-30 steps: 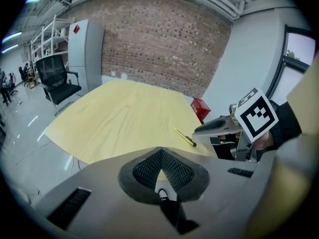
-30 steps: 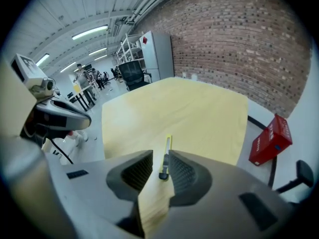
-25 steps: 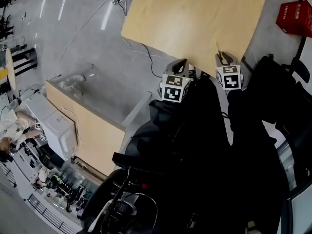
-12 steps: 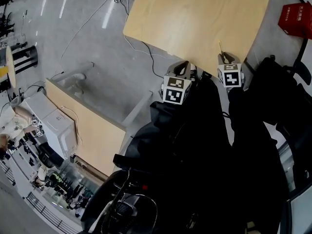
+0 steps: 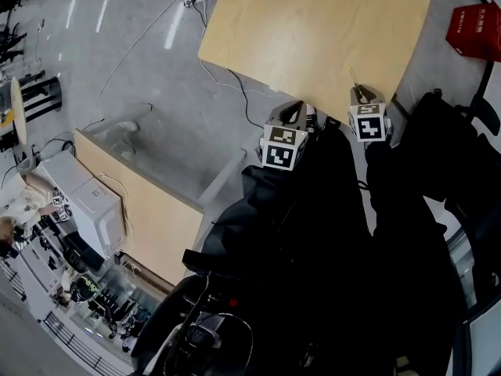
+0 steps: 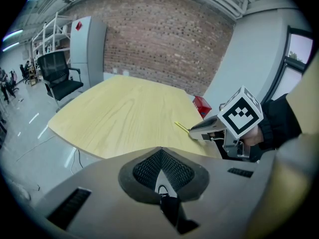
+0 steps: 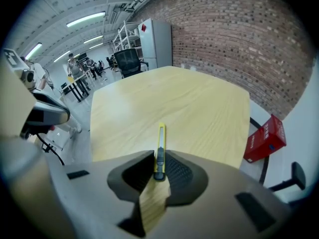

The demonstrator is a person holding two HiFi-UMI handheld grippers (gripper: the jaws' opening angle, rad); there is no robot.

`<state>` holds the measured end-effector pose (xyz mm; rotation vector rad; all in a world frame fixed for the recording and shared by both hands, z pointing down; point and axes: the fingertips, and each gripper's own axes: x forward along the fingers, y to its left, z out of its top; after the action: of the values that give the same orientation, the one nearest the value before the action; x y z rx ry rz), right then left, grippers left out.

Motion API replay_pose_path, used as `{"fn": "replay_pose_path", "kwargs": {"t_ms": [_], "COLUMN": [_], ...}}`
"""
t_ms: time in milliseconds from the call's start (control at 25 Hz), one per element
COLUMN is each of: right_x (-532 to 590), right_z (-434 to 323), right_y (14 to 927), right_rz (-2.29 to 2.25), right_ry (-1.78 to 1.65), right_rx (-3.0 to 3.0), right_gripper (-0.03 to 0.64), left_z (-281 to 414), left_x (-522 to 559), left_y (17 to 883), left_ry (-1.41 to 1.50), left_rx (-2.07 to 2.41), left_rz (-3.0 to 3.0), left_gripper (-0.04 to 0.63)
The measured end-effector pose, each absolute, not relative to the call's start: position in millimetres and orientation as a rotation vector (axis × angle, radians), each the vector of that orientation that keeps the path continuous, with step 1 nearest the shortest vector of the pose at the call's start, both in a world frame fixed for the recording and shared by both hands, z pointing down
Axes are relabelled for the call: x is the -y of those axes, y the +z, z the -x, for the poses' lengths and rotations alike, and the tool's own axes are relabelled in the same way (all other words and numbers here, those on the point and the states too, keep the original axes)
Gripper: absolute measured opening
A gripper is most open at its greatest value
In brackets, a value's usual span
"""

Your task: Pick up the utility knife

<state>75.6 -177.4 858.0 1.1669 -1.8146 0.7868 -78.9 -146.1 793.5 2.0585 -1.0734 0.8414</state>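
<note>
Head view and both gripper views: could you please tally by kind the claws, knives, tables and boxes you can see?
Grey handheld claws: 2, left claw and right claw
Slim yellow utility knife, in the right claw: 1
Pale wooden table: 1
Red box on the floor: 1
Total: 5

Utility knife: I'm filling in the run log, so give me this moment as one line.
right hand-held gripper: shut on utility knife | knife: juts forward over wooden table | left hand-held gripper: shut, empty

We are seeing ceiling strip lights (image 7: 84, 20) glaring off the glossy floor (image 5: 141, 77), while fisheye distortion is bending and darkening every edge.
</note>
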Motion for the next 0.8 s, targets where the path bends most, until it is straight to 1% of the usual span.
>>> {"fn": "replay_pose_path", "kwargs": {"t_ms": [400,800], "right_x": [188,194], "right_z": [-83,-84], "right_y": [809,715], "right_rz": [-1.253,-1.360], "right_ry": [0.716,0.587], "right_rx": [1.896,2.049], "right_gripper": [0.071,0.071], "left_z": [67,44], "left_x": [163,186], "left_y": [768,708], "left_ry": [0.798,0.701], "left_rx": [1.086,1.125], "left_rz": [-2.114,-2.218], "left_gripper": [0.000,0.000]}}
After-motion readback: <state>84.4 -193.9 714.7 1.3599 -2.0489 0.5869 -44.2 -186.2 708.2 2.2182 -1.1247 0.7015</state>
